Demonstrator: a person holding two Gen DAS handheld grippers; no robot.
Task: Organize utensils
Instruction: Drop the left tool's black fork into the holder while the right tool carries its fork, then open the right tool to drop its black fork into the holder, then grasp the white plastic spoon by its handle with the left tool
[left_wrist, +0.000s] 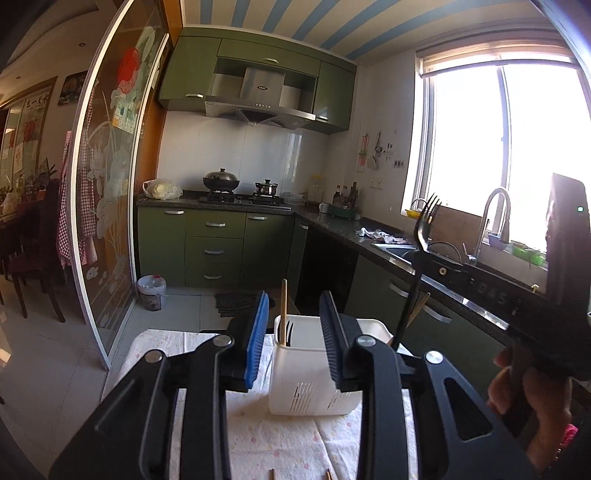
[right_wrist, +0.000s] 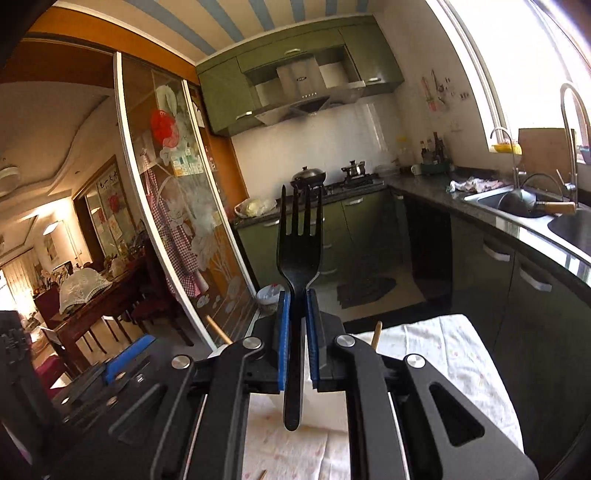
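A white slotted utensil holder (left_wrist: 312, 384) stands on the cloth-covered table (left_wrist: 288, 443). A wooden chopstick (left_wrist: 283, 312) and a dark utensil stand inside it. My left gripper (left_wrist: 295, 325) is open, its blue pads on either side of the holder's near top, holding nothing. My right gripper (right_wrist: 296, 325) is shut on a black plastic fork (right_wrist: 300, 240), held upright with tines up. In the left wrist view the fork (left_wrist: 421, 236) hangs to the right of the holder, its handle end near the holder's right rim.
Chopstick tips (left_wrist: 273, 474) lie at the table's near edge. A kitchen counter with a sink (left_wrist: 402, 251) and tap (left_wrist: 495, 218) runs along the right. A stove with pots (left_wrist: 221, 181) is at the back. A glass sliding door (left_wrist: 110, 184) stands left.
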